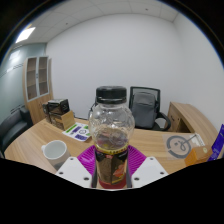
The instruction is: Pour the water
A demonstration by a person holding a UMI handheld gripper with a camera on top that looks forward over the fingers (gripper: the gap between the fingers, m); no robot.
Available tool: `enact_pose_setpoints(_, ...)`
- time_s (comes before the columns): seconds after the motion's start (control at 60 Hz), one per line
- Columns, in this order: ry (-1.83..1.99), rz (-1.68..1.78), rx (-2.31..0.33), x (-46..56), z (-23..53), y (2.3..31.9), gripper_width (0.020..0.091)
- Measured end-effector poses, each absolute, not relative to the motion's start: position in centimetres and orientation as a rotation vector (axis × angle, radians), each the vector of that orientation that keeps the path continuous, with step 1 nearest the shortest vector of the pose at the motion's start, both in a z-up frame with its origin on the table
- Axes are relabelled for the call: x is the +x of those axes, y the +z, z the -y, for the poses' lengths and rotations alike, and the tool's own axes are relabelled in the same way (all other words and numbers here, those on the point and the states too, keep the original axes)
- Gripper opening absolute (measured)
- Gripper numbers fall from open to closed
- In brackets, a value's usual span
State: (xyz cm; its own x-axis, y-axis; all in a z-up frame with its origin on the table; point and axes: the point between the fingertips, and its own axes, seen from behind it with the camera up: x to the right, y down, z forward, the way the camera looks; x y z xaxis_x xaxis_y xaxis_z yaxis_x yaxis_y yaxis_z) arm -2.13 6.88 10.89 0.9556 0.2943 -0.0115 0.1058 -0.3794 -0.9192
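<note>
Office desk (150,140), wood, w/ chair (146,104) behind. Gripper (111,172) clamped on bottle (111,135), upright, black cap, pads touching both sides. White cup (55,152) just left of bottle.

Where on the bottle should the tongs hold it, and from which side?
Hold the bottle on its labelled lower body, from the near side, as the tongs do now. It stands upright, and that part looks straighter than the round upper body under the cap.
</note>
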Motion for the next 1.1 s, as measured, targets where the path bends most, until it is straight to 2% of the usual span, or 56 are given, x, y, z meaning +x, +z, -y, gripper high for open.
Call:
enact_pose_setpoints(0.117, 0.217, 0.257, -2.0, -1.5, -6.8, 7.0, 0.0396)
enact_pose_setpoints(0.167, 0.217, 0.247, -1.954, -1.2, -6.8, 7.4, 0.0399)
enact_pose_setpoints(0.35, 0.212, 0.257, -1.948, -1.5, -6.6, 7.3, 0.0548)
enact_pose_setpoints(0.4, 0.216, 0.249, -2.018, -1.4, -6.0, 6.3, 0.0658)
enact_pose_setpoints(0.45, 0.205, 0.243, -2.055, -0.9, -5.3, 6.1, 0.0877)
enact_pose_setpoints(0.5, 0.174, 0.223, -2.069, 0.0, -4.5, 6.6, 0.0833)
enact_pose_setpoints(0.55, 0.14, 0.199, -2.079, 0.8, -3.2, 7.7, 0.0865)
enact_pose_setpoints(0.7, 0.054, 0.156, -2.112, 1.3, 3.4, 12.0, 0.0858)
enact_pose_setpoints(0.883, -0.024, 0.059, -2.16, -0.3, 15.3, 17.7, 0.0858)
enact_pose_setpoints(1.017, -0.051, 0.028, -2.172, -2.8, 23.6, 20.7, 0.0855)
enact_pose_setpoints(1.1, -0.053, 0.019, -2.177, -3.9, 27.8, 21.6, 0.0856)
